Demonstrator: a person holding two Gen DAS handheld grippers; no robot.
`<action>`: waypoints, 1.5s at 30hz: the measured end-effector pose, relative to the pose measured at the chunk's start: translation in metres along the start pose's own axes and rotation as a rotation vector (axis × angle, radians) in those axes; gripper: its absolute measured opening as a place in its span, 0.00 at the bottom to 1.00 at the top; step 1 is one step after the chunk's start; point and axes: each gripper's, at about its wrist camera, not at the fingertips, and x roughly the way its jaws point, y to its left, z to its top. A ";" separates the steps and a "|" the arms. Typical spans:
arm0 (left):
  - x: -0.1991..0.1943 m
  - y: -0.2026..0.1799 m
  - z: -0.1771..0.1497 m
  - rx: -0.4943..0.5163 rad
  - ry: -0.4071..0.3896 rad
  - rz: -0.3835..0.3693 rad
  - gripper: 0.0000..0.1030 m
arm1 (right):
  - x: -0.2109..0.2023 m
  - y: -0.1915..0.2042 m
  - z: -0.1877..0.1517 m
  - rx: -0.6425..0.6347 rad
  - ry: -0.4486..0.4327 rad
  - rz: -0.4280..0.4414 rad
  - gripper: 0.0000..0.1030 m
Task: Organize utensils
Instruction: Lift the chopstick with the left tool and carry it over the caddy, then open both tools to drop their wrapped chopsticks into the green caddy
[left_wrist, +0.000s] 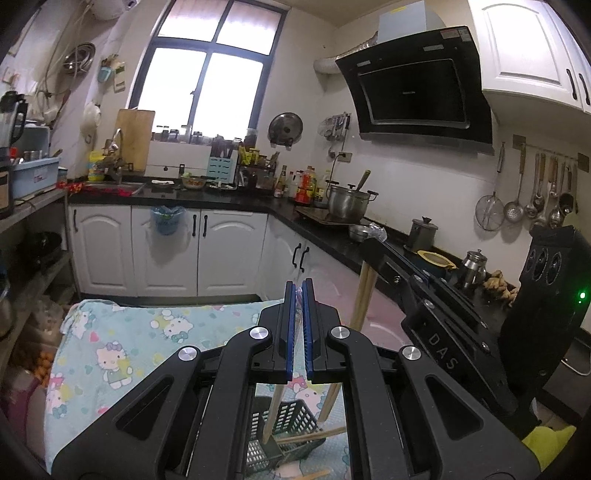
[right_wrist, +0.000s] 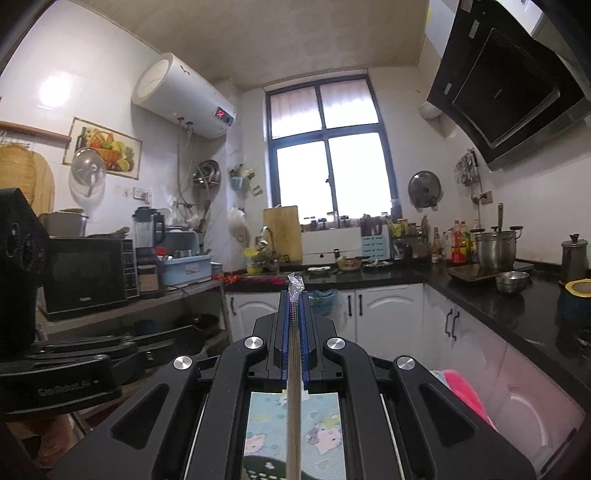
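Note:
My left gripper (left_wrist: 299, 286) is shut with nothing between its blue pads, held above the table. Below it a dark mesh basket (left_wrist: 288, 424) holds several wooden chopsticks (left_wrist: 271, 413). My right gripper (right_wrist: 294, 293) is shut on a wooden chopstick (right_wrist: 293, 398) whose top end carries a bit of clear wrapper (right_wrist: 295, 284). In the left wrist view the right gripper (left_wrist: 373, 245) stands to the right with chopsticks (left_wrist: 362, 299) hanging down from it. The basket rim (right_wrist: 266, 467) shows under the right gripper.
The table carries a light blue Hello Kitty cloth (left_wrist: 122, 354). A black counter (left_wrist: 369, 254) with a steel pot (left_wrist: 347, 201) and kettles runs along the right. White cabinets (left_wrist: 166, 251) stand behind. A pink cloth (right_wrist: 465, 395) lies at the right.

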 end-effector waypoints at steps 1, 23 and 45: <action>0.002 0.002 -0.002 -0.007 0.001 0.001 0.02 | 0.002 -0.001 -0.003 0.002 -0.002 -0.001 0.05; 0.047 0.029 -0.054 -0.046 0.081 0.020 0.02 | 0.042 -0.012 -0.071 -0.047 0.073 -0.080 0.05; 0.031 0.054 -0.066 -0.130 0.150 0.059 0.40 | 0.023 -0.020 -0.088 -0.004 0.230 -0.076 0.35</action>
